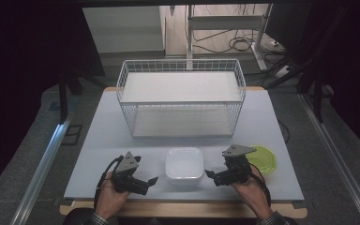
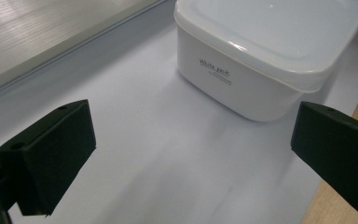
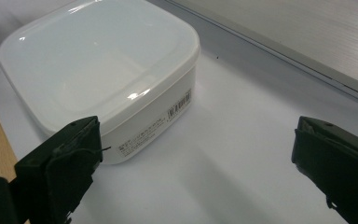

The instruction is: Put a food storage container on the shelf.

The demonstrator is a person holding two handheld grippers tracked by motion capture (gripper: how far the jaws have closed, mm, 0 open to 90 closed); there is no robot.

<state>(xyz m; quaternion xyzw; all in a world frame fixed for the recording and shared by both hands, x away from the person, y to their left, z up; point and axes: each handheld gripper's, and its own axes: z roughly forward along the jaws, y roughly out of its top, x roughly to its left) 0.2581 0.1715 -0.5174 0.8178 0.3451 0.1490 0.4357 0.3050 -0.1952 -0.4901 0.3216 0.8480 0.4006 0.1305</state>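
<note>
Resting on the bench (image 1: 98,140) near its front edge, the white lidded container (image 1: 183,164) is flanked by the two claws, both of which are spread wide with nothing between the jaws. The left claw (image 1: 152,181) is held just beside the container's left wall, apart from it, and the right claw (image 1: 209,174) is held just beside the right wall, likewise apart. In the left gripper view the container (image 2: 261,60) is seen ahead of and slightly to the right of the open jaws; in the right gripper view it (image 3: 102,79) is seen ahead and to the left, close to one jaw. A green lid (image 1: 264,158) lies behind the right claw, and a white wire basket (image 1: 182,93) stands well beyond both. The container's walls look smooth and its corners rounded, so a one-sided squeeze could probably cause it to slide or twist along the bench. If it is lifted by the lid rim alone, the lid might be popped loose. The wooden bench edge is near, so a push toward the person could perhaps tip it off.
</note>
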